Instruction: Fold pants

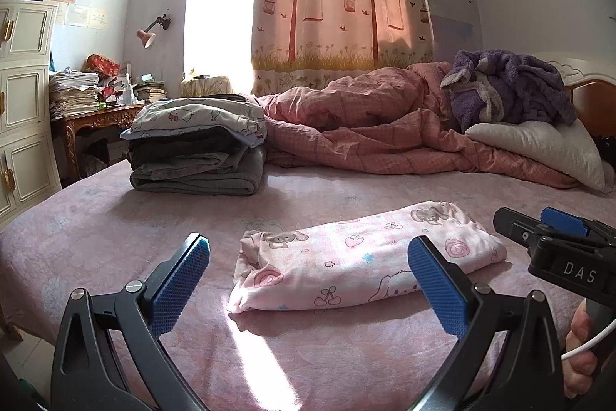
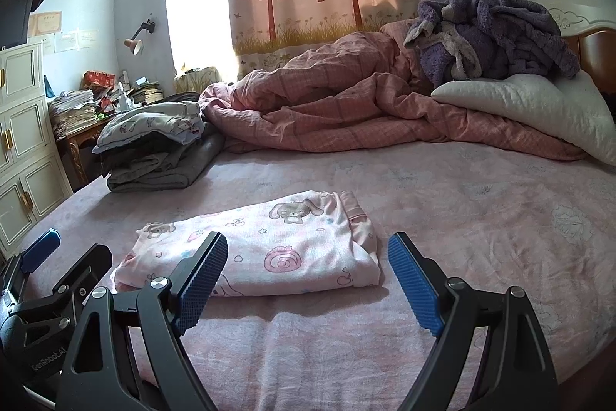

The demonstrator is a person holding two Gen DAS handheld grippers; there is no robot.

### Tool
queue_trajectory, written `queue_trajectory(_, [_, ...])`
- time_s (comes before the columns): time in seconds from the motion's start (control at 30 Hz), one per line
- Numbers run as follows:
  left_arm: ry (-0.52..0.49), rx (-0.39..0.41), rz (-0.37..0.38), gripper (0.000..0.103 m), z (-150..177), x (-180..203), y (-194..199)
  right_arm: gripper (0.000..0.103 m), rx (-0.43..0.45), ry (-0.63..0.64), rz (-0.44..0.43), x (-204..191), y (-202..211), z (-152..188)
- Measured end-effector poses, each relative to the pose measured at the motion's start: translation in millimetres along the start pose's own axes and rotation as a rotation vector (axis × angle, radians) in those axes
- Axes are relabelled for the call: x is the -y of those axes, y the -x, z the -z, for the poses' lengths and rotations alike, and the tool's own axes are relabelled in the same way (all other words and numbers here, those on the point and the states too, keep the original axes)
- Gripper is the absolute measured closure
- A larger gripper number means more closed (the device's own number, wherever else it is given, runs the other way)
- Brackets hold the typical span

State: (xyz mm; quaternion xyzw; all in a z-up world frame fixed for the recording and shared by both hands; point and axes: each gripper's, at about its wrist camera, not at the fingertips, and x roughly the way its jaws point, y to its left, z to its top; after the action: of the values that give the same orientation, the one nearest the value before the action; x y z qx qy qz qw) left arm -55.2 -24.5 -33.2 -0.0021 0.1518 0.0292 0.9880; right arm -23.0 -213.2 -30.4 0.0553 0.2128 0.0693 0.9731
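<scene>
The pink cartoon-print pants (image 1: 358, 257) lie folded into a compact rectangle on the pink bed sheet (image 1: 154, 218). They also show in the right wrist view (image 2: 269, 249). My left gripper (image 1: 308, 280) is open and empty, hovering just in front of the pants. My right gripper (image 2: 308, 276) is open and empty, also just in front of the pants, toward their right end. The right gripper shows at the right edge of the left wrist view (image 1: 554, 237). The left gripper shows at the left edge of the right wrist view (image 2: 50, 268).
A stack of folded clothes (image 1: 200, 149) sits at the bed's far left. A rumpled pink quilt (image 1: 385, 126), a white pillow (image 1: 539, 145) and a purple fleece garment (image 1: 508, 91) lie at the back. A white cabinet (image 1: 23, 103) and a cluttered desk (image 1: 96, 110) stand left.
</scene>
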Motion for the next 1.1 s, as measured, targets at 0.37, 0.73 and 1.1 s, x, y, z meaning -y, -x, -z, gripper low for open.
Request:
queue_trajectory(0.37, [-0.002,0.001,-0.001,0.001,0.1,0.4,0.4,0.016,0.011,0.005,0.003,-2.2,3.4,-1.6])
queue_trajectory(0.73, [-0.003,0.006,-0.004,0.001,-0.6,-1.7,0.9,0.016,0.026,0.009,-0.001,-1.9,7.2,-2.9])
queue_trajectory(1.1, [-0.028,0.035,-0.023,0.001,-2.1,-1.9,5.8,0.016,0.031,0.005,0.003,-0.2,8.2,-3.6])
